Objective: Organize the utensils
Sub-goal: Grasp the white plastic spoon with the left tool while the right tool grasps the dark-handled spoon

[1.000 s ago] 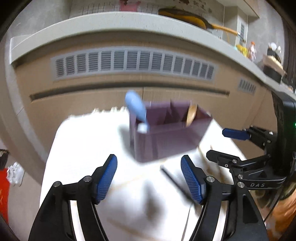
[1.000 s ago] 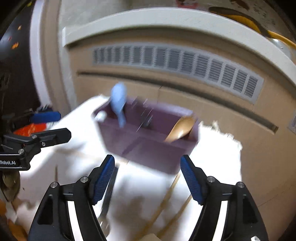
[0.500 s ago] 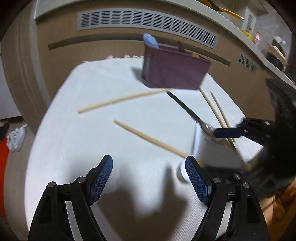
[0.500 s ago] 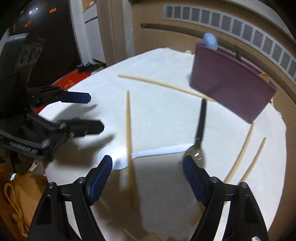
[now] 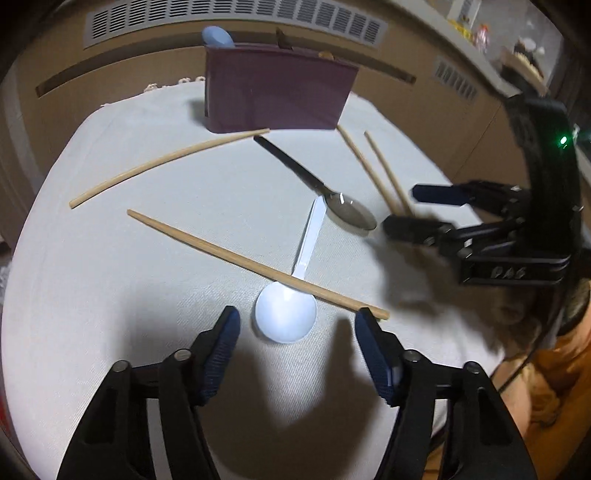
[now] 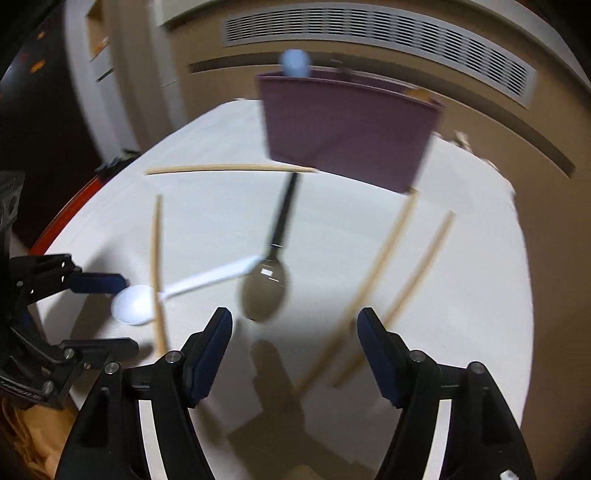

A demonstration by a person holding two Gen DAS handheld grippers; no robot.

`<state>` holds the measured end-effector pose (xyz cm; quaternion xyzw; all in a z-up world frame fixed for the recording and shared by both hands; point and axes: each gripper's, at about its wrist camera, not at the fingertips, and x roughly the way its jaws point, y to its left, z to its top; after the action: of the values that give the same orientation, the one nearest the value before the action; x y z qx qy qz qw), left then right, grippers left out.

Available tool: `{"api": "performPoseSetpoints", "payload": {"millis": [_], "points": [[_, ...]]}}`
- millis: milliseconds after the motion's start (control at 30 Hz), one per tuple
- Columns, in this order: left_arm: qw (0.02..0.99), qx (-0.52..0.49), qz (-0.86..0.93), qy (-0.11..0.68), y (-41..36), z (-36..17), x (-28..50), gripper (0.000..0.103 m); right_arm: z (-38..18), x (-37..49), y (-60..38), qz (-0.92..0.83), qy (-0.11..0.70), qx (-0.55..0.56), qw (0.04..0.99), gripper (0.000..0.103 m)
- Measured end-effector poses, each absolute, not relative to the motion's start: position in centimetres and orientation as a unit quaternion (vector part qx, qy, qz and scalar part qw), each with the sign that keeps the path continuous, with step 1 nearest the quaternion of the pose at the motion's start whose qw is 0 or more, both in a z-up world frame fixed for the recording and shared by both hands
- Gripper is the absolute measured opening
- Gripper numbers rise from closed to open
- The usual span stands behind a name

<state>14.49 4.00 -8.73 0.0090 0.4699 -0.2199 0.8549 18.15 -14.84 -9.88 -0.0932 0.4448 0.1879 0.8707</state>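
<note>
The left gripper (image 5: 297, 321) hangs empty, jaws closing, with the round bowl of a white plastic spoon (image 5: 286, 314) just ahead between its fingertips. The right gripper (image 6: 293, 321) stands open and empty; a black-handled metal spoon (image 6: 264, 291) lies just ahead, the maroon rectangular holder (image 6: 347, 129) beyond

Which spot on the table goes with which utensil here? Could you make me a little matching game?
Things:
1. white plastic spoon
2. black-handled metal spoon
3. pale blue spoon
4. maroon utensil box

Places:
A. standing inside the box
B. bowl under a wooden chopstick
C. far end of the white tablecloth
D. bowl beside the white handle's tip

Pairs: 1-B, 2-D, 3-A, 4-C
</note>
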Motion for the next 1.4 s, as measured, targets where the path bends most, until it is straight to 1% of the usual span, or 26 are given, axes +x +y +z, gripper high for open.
{"api": "performPoseSetpoints", "payload": {"millis": [133, 167, 200, 333, 667, 767, 900, 1033, 1300, 1333, 1367, 1400], "points": [[0.866, 0.048, -0.197, 0.458, 2.7, -9.0, 14.5, 0.056, -10.2, 18.1, -16.4, 0.176, 0.444, -0.073, 0.876, 0.074], [0.868, 0.055, -0.190, 0.454, 2.4, -9.0, 14.6, 0.044, -10.3, 18.1, -16.6, 0.175, 0.444, -0.070, 0.876, 0.074], [0.871, 0.062, -0.183, 0.451, 2.2, -9.0, 14.6, 0.035, -10.3, 18.0, -16.8, 0.174, 0.443, -0.068, 0.877, 0.074], [0.879, 0.059, -0.186, 0.435, 2.5, -7.8, 14.4, 0.035, -9.8, 17.6, -17.4, 0.171, 0.437, -0.060, 0.881, 0.074], [0.918, 0.060, -0.185, 0.346, 3.6, -1.8, 13.1, 0.035, -9.2, 17.7, -18.8, 0.158, 0.425, -0.041, 0.891, 0.075], [0.923, 0.050, -0.181, 0.337, 4.0, -1.2, 13.6, 0.035, -9.0, 18.3, -19.1, 0.152, 0.424, -0.036, 0.892, 0.075], [0.913, -0.018, -0.204, 0.353, 4.7, -1.2, 15.3, 0.035, -8.6, 19.3, -19.0, 0.143, 0.418, -0.040, 0.896, 0.075], [0.921, -0.003, -0.200, 0.335, 3.5, -0.9, 16.8, 0.035, -8.5, 20.2, -18.4, 0.142, 0.419, -0.040, 0.896, 0.075], [0.929, -0.070, -0.205, 0.301, 4.8, 0.6, 19.9, 0.035, -8.7, 22.4, -15.9, 0.173, 0.432, -0.044, 0.884, 0.075], [0.930, -0.078, -0.205, 0.296, 5.1, 0.8, 20.2, 0.035, -8.8, 22.7, -15.1, 0.183, 0.432, -0.049, 0.882, 0.071], [0.931, -0.083, -0.204, 0.290, 5.3, 1.0, 20.5, 0.035, -8.8, 23.0, -14.2, 0.192, 0.430, -0.057, 0.880, 0.060], [0.933, -0.086, -0.202, 0.285, 5.5, 1.2, 20.7, 0.035, -8.9, 23.3, -13.6, 0.196, 0.430, -0.064, 0.879, 0.054]]}}
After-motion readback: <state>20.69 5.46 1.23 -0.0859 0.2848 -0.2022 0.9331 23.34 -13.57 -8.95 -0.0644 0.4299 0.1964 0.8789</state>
